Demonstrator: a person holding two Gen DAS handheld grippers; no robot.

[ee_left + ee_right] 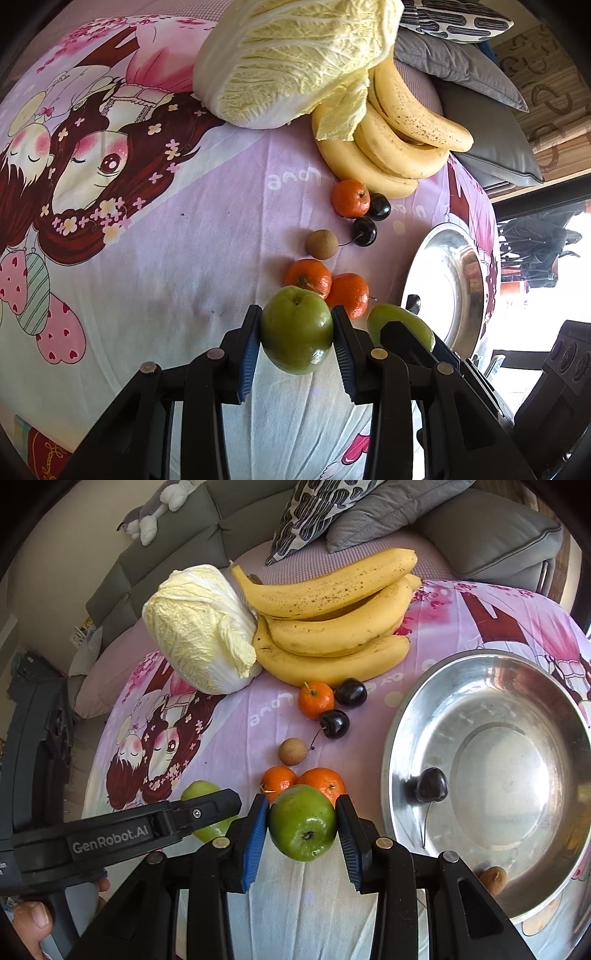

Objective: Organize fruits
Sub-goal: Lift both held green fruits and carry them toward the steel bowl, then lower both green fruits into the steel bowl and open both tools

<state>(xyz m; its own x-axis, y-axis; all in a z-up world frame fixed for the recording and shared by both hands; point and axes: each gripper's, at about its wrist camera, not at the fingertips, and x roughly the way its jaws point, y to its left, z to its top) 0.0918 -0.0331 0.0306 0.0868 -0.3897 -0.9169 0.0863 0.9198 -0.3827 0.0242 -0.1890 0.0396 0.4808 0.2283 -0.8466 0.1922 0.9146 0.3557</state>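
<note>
The left hand-held gripper is clenched on a green apple-like fruit, its blue pads pressing both sides, and holds it above the printed sheet. The right hand-held gripper grasps a second green fruit in the same way — the two fruits hang near each other, and each gripper shows in the other's view.

Just beyond the held fruits two mandarins lie touching each other on the sheet. Further on is a small brown round fruit, maybe a longan, then a dark cherry with its stem, then a third mandarin beside another cherry. Behind these lies a bunch of bananas, touching a napa cabbage.

To the right stands a steel basin — inside it one cherry and, near its front wall, a brown fruit partly hidden by the gripper. Grey cushions lie beyond the sheet.
</note>
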